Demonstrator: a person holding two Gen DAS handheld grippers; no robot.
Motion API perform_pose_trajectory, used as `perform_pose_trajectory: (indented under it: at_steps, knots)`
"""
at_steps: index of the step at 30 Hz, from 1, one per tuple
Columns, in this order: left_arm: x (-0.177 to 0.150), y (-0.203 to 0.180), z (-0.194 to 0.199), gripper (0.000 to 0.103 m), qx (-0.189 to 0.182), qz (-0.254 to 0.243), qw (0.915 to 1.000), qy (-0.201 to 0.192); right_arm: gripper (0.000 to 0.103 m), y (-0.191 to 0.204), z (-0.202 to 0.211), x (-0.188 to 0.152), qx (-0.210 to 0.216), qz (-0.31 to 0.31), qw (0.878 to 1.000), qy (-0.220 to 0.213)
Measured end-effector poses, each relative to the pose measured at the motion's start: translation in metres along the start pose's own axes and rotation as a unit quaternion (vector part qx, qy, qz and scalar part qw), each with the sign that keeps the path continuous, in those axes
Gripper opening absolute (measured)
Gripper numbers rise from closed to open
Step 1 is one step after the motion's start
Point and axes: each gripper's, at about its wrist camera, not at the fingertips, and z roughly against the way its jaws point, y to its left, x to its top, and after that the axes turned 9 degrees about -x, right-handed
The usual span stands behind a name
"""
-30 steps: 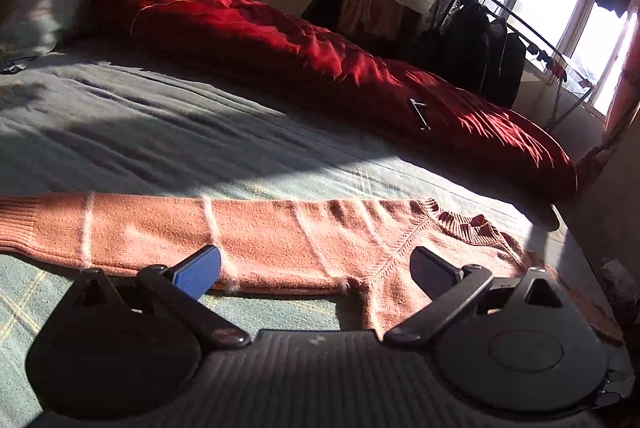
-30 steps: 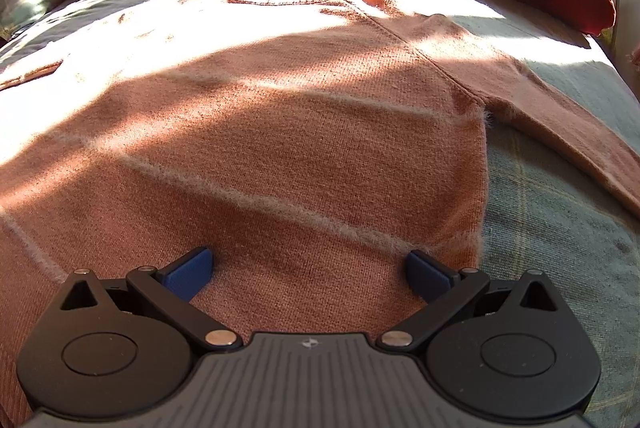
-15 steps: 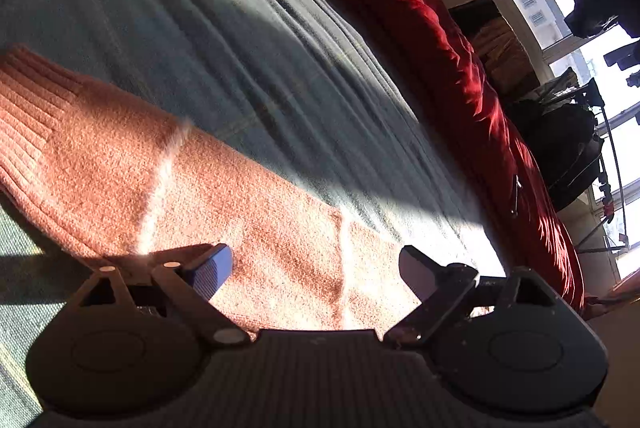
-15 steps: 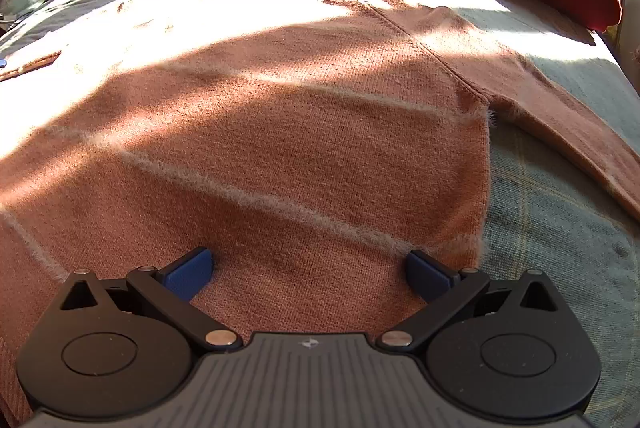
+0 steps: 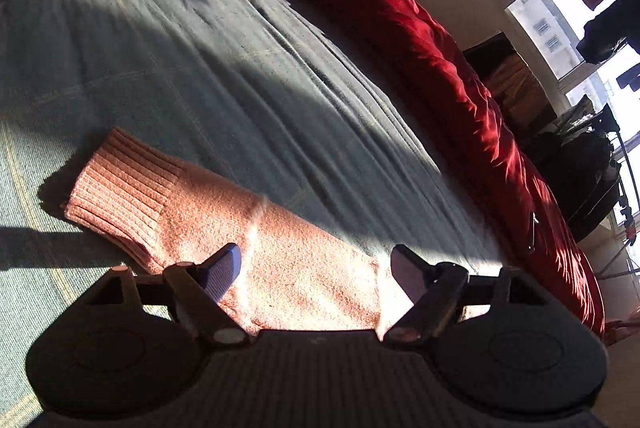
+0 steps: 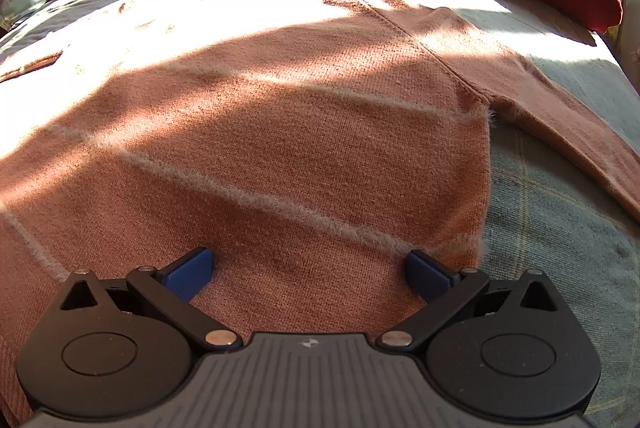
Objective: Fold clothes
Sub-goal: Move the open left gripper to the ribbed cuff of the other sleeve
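Pink sweater [image 6: 280, 132] lies flat on the bed [image 5: 208, 68]; left gripper [image 5: 316, 266] closing astride its sleeve [image 5: 224, 224], right gripper [image 6: 308, 270] spread over the near hem.

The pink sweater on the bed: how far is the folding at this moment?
Done: the pink sweater lies spread flat on the bed cover; no fold shows. In hand: the left gripper has its jaws closing astride the sleeve near the ribbed cuff, pads not yet pressing. The right gripper sits open over the sweater's lower body. Left: every fold.
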Motion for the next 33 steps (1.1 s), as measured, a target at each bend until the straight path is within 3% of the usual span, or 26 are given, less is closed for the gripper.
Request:
perform_pose_trajectory:
  at_steps: [3, 5, 10, 13, 17, 20, 26, 30, 33]
  knots:
    - [-0.007, -0.024, -0.028, 0.082, -0.044, -0.023, 0.9981, 0.036, 0.103, 0.001, -0.001, 0.001, -0.001, 0.001, 1.0, 0.003]
    - [-0.015, -0.036, -0.054, 0.082, -0.052, -0.026, 0.9962, 0.064, 0.103, 0.001, -0.001, 0.001, -0.003, 0.001, 1.0, 0.003]
    - [-0.038, -0.042, -0.105, 0.082, -0.016, -0.04, 0.9925, 0.115, 0.103, 0.002, -0.001, 0.002, -0.005, 0.002, 1.0, 0.006]
    - [-0.035, -0.034, -0.099, 0.082, -0.025, -0.033, 0.9941, 0.1, 0.103, 0.001, -0.002, 0.002, -0.005, 0.001, 1.0, 0.005]
    - [-0.019, -0.019, -0.073, 0.082, 0.017, -0.03, 0.9974, 0.064, 0.103, 0.001, -0.001, -0.002, -0.006, -0.002, 1.0, -0.004]
    - [-0.01, -0.004, -0.045, 0.082, 0.023, -0.011, 0.9991, 0.035, 0.103, 0.002, -0.001, -0.001, -0.006, -0.002, 1.0, -0.004]
    - [-0.013, 0.026, 0.018, 0.08, -0.005, 0.04, 0.9986, -0.033, 0.103, 0.002, -0.002, 0.0, -0.009, -0.001, 1.0, 0.0]
    - [-0.023, 0.051, 0.045, 0.07, -0.005, 0.102, 0.9919, -0.076, 0.103, 0.003, -0.002, 0.001, -0.01, -0.001, 1.0, 0.001]
    - [-0.034, 0.068, 0.051, 0.054, 0.008, 0.152, 0.9836, -0.096, 0.103, 0.003, -0.002, 0.001, -0.011, -0.001, 1.0, 0.002]
